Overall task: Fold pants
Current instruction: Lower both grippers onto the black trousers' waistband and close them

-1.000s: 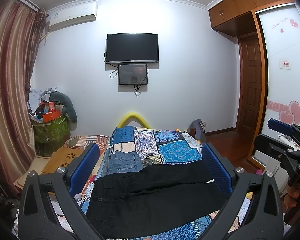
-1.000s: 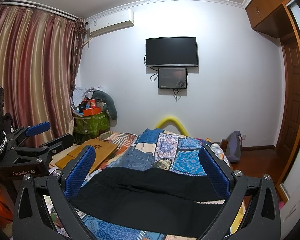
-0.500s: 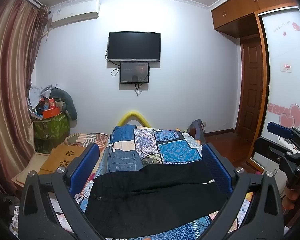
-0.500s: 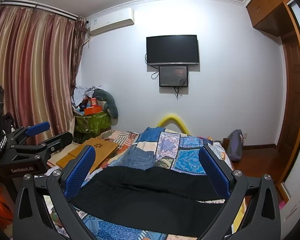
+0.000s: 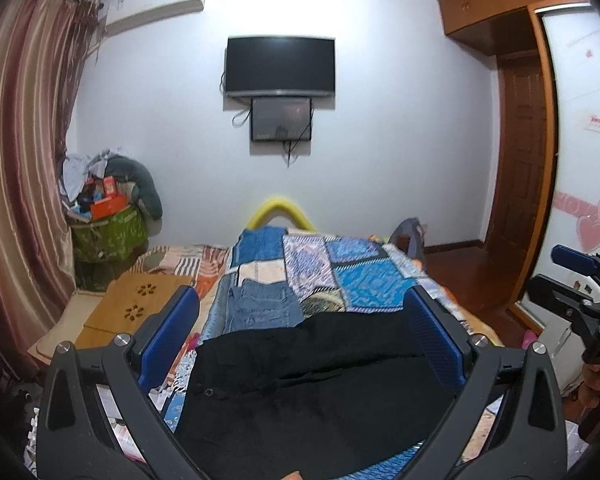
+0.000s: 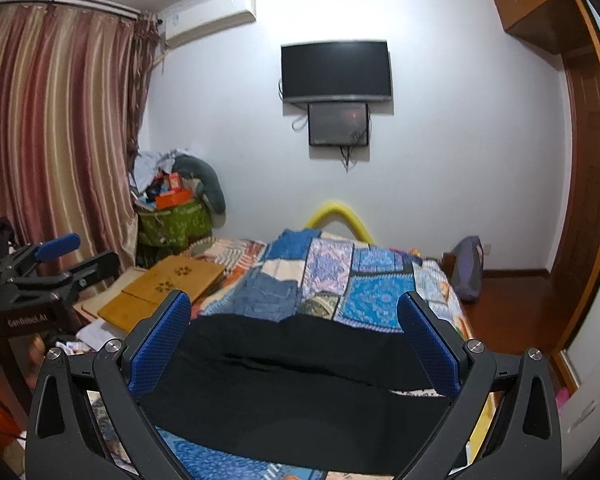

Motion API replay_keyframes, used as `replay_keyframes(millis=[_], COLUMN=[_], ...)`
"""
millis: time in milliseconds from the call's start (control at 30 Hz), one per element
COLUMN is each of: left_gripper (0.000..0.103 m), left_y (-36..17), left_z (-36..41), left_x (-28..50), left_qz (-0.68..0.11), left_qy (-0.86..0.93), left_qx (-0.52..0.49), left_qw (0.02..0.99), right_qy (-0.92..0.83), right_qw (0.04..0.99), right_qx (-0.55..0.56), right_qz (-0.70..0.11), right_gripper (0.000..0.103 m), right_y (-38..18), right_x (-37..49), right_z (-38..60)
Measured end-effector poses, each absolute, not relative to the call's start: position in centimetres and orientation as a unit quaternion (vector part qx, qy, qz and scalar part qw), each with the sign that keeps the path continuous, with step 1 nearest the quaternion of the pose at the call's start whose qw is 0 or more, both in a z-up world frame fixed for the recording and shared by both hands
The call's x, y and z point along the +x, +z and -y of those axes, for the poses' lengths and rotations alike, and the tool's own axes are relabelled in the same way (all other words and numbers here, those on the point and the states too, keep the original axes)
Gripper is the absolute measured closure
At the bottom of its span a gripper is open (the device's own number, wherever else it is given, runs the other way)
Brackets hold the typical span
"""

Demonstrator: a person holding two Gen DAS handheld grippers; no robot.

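On the bed, left wrist view: black pants (image 5: 312, 384) lie flat across a patchwork quilt (image 5: 340, 272), folded jeans (image 5: 262, 306) just beyond them.
Left gripper (image 5: 300, 344): fingers spread wide above the pants, holding nothing.
Right wrist view: pants (image 6: 296, 388) span the bed's near end.
Right gripper (image 6: 294, 344): spread wide, empty, above the pants.
Far wall: TV (image 6: 336, 71).

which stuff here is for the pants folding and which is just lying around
For the job:
black pants
left gripper, open
right gripper, open

Lying about:
jeans
quilt
wooden board
green basket
yellow tube
bag
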State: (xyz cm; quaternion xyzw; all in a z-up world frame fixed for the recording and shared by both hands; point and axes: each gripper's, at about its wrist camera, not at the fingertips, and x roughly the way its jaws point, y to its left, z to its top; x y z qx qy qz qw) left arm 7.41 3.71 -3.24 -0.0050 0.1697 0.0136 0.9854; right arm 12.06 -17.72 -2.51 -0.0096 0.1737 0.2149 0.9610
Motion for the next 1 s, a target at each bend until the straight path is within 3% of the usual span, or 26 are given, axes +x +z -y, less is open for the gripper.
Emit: replay_keyframes(millis=[767,1000], left_gripper=[0.002,0.025], left_y=[-19.6,-28.2], left_z=[-18.7,-22.8], left_x=[34.2,39.7], left_qz=[-0.367,-0.472], left_qy=[0.103,0.103], left_qx=[0.019,-0.013], left_qw=[0.924,0.876], right_qy=[0.215,0.256], right_qw=[0.915,0.884], right_qx=[-0.045,-0.054], right_qz=[-0.338,-0.387], right_gripper=[0.0,0.001], right_y=[-15.4,-19.7], right_x=[33.6,39.7], right_z=[16.8,15.3])
